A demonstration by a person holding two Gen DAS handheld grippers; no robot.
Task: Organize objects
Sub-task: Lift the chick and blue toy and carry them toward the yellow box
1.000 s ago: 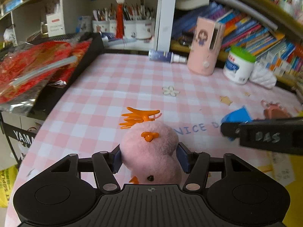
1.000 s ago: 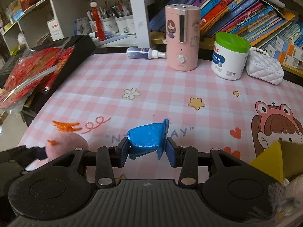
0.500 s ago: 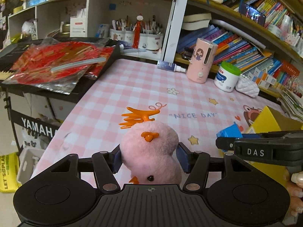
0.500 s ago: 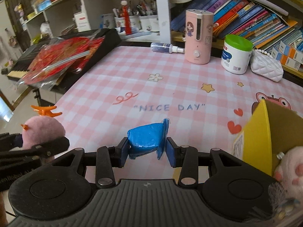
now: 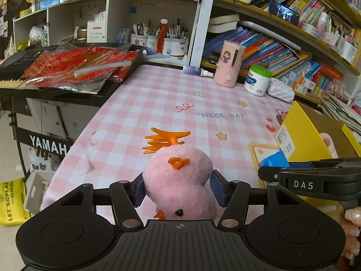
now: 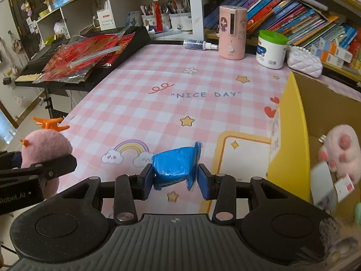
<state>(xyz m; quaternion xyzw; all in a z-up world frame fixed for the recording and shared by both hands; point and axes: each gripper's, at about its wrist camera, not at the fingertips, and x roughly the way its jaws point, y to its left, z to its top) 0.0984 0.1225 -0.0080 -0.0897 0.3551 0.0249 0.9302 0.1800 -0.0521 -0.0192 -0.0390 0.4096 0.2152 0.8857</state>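
Note:
My left gripper (image 5: 178,190) is shut on a pink plush bird (image 5: 178,183) with orange feet and beak, held upside down above the near edge of the pink checked table (image 5: 158,103). The same plush bird (image 6: 45,146) shows at the far left of the right wrist view. My right gripper (image 6: 176,178) is shut on a small blue foil cup (image 6: 174,166), also seen as a blue cup (image 5: 274,160) in the left wrist view. A yellow cardboard box (image 6: 291,135) stands open at the right, with a pink plush paw (image 6: 343,149) inside it.
A pink dispenser (image 6: 232,35), a green-lidded white jar (image 6: 270,49), a spray bottle (image 6: 199,44) and a white quilted pouch (image 6: 304,62) line the table's far edge before bookshelves. A black keyboard with red foil packets (image 6: 85,56) stands left of the table.
Both grippers have drawn back toward the near edge and to the right with their loads; the table now looks farther off, and the yellow box has come into view at the right.

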